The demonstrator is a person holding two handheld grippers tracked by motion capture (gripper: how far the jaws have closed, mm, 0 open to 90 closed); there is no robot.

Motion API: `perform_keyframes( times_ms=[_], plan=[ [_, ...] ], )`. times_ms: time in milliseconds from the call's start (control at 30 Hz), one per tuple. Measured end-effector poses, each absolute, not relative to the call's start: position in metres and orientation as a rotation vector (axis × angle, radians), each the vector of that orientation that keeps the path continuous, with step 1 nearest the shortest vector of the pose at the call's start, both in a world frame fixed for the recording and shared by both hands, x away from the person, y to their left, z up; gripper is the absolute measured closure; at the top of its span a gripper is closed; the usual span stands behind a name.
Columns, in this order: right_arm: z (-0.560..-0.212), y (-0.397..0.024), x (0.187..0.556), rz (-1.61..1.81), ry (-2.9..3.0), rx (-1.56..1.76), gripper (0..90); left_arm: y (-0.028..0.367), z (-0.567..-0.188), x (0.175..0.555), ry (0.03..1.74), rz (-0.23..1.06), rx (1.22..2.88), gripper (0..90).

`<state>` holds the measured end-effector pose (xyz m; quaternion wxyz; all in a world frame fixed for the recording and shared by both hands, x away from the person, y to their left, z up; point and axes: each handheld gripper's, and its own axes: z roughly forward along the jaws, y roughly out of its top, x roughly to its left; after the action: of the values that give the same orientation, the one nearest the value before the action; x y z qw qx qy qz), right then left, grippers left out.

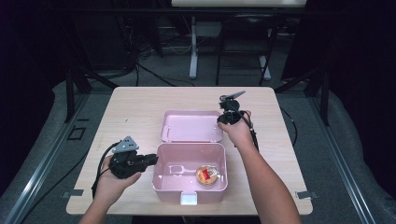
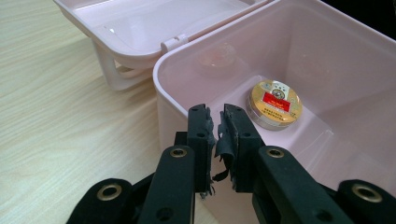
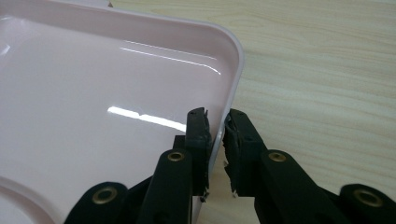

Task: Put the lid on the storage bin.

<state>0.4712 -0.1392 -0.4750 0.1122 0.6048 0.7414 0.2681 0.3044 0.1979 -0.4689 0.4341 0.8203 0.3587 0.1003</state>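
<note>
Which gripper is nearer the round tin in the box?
Left. The left gripper sits at the box's left wall, its jaws over the rim, the tin just beyond them. The right gripper is farther, clamped on the open lid's right rim.

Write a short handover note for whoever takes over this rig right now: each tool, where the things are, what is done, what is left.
Left tool: nearly shut, holding nothing, poised at the left wall of the open pink plastic box.
Right tool: jaws straddling the right edge of the box's hinged pink lid, which lies flat open on the light wooden table.
Round gold tin with red label: sits inside the box.
Done: tin is in.
Left: probably swing the lid over and close it.
</note>
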Motion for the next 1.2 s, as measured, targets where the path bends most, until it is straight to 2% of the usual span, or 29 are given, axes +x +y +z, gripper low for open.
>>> perform_keyframes(
  times_ms=[1200],
  plan=[
    [-0.442, -0.138, 0.455, 0.901, 2.065, 1.708, 85.1, 0.197, -0.469, 0.304, 0.909, 0.249, 2.034, 81.7]
  ],
)
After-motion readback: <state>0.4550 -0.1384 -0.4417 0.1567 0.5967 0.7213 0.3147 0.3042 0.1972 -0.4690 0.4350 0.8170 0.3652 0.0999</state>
